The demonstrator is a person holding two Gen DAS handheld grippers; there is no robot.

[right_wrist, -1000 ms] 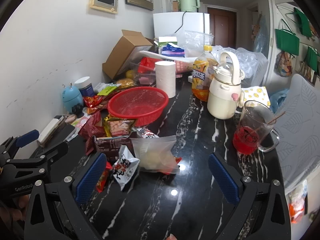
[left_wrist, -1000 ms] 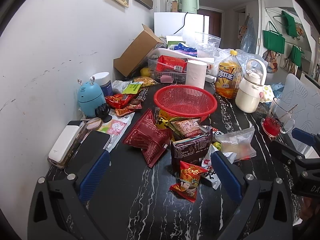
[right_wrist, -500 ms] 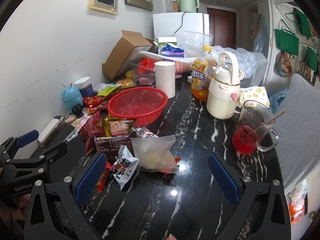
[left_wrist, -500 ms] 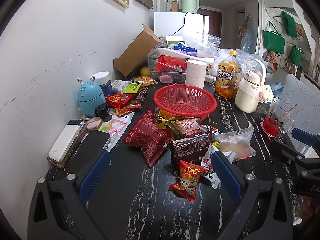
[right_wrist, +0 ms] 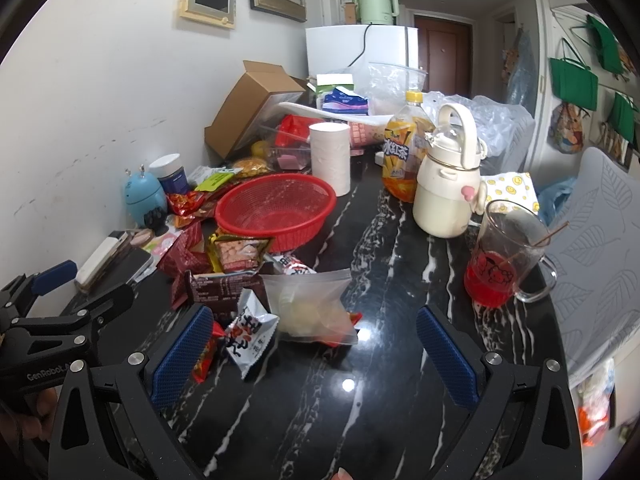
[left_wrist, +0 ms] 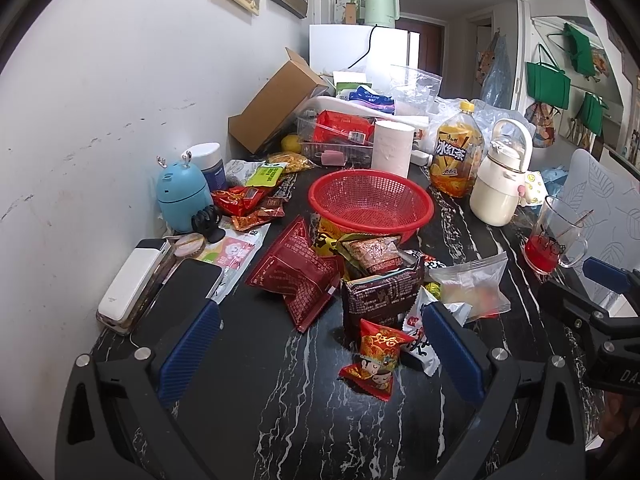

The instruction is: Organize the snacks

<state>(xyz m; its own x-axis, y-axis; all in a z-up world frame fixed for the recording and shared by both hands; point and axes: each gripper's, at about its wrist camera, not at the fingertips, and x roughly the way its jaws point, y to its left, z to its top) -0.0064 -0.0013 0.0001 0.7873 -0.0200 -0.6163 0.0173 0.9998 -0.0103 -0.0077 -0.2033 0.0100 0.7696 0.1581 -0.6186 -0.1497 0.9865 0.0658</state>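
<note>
Clearly both grippers [left_wrist: 320,340] [right_wrist: 316,348] wide apart, empty, bottle [left_wrist: 456,156] labelled 冰红茶, GenRobot branding

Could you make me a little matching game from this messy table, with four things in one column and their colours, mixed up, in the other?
Things:
1. basket
2. paper roll
3. hanging bags
4. little gadget with antennae

Colours:
A. green
B. light blue
C. red
D. white

Pairs: 1-C, 2-D, 3-A, 4-B
</note>
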